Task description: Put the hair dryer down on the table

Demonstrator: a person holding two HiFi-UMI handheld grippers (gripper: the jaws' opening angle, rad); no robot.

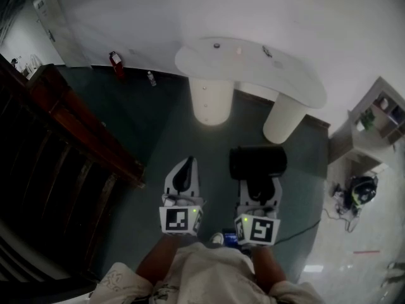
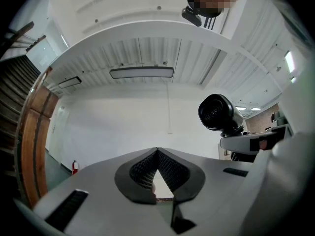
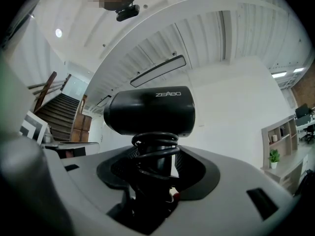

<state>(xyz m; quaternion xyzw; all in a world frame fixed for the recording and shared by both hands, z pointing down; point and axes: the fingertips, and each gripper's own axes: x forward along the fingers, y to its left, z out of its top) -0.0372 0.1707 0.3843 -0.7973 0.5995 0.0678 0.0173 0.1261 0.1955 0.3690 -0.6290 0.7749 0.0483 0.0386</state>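
A black hair dryer (image 1: 257, 162) is held up in the air, its barrel lying crosswise above my right gripper (image 1: 258, 192). In the right gripper view the barrel (image 3: 150, 113) fills the middle, and the handle with coiled cord wound round it sits between the jaws of my right gripper (image 3: 153, 157), which is shut on it. My left gripper (image 1: 184, 173) hangs beside it on the left; its jaws meet at the tip (image 2: 157, 152) with nothing in them. The dryer (image 2: 219, 113) also shows at the right of the left gripper view. A white, curved table (image 1: 297, 81) stands farther ahead, beyond both grippers.
The table stands on two thick round legs (image 1: 212, 100). A dark wooden stair railing (image 1: 76, 125) runs along the left. A red fire extinguisher (image 1: 116, 63) and a bottle (image 1: 151, 78) are by the far wall. A shelf unit (image 1: 378, 116) and a dark bag (image 1: 362, 191) are at the right.
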